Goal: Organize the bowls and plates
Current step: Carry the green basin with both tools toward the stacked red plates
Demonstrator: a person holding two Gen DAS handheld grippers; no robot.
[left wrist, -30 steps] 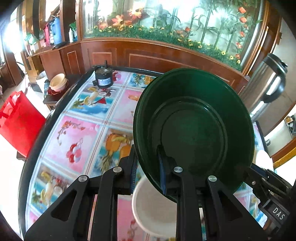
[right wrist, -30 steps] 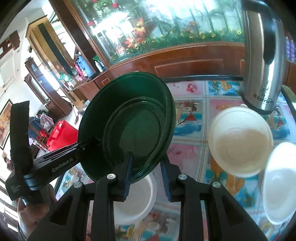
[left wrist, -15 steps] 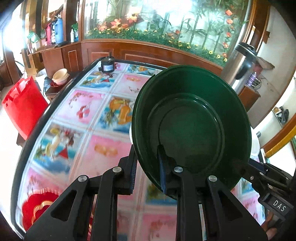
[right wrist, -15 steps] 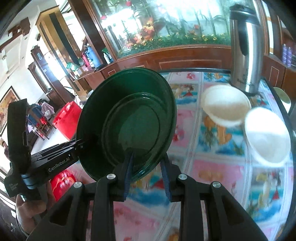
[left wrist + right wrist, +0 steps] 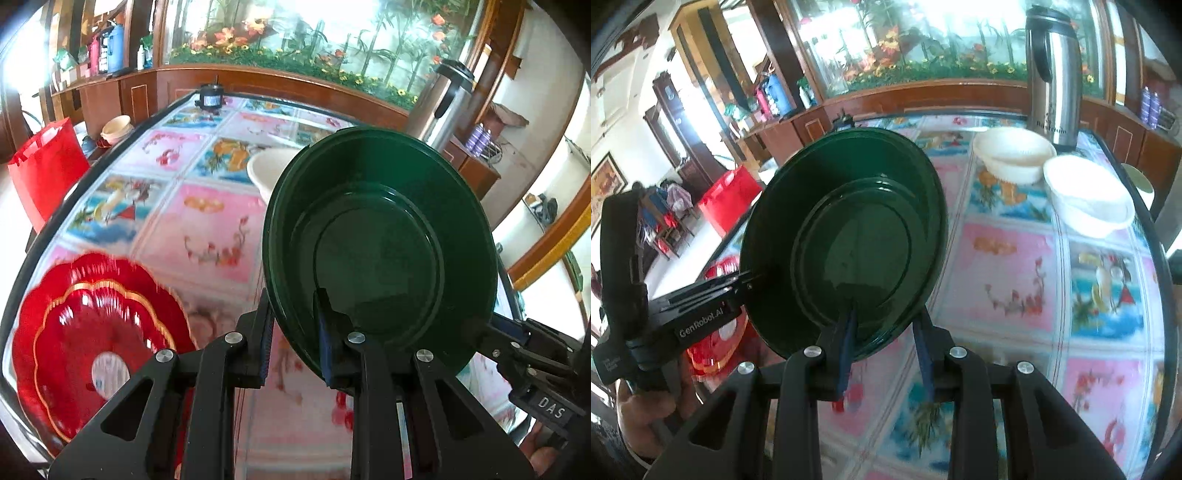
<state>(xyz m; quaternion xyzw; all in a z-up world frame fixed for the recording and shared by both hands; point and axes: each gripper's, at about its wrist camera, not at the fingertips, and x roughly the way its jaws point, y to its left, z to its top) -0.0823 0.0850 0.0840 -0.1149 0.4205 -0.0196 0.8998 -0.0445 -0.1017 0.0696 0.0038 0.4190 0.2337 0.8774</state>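
A dark green plate hangs tilted above the table, held by its rim from two sides. My left gripper is shut on its lower edge, one pad inside and one behind. From the other side, my right gripper straddles the green plate; its jaws are opening, the pads still touching the rim. A scalloped red plate with gold trim lies on the table below and left of the green one. Two white bowls rest at the far right.
The table has a glass top over colourful pictures and a dark rim. A steel thermos jug stands at its far right corner, and a small black device at the far edge. A red bag sits on the floor to the left.
Both grippers have carried the green plate back along the table, away from the white bowls. The red plate has come into view below. The right fingers stand slightly wider.
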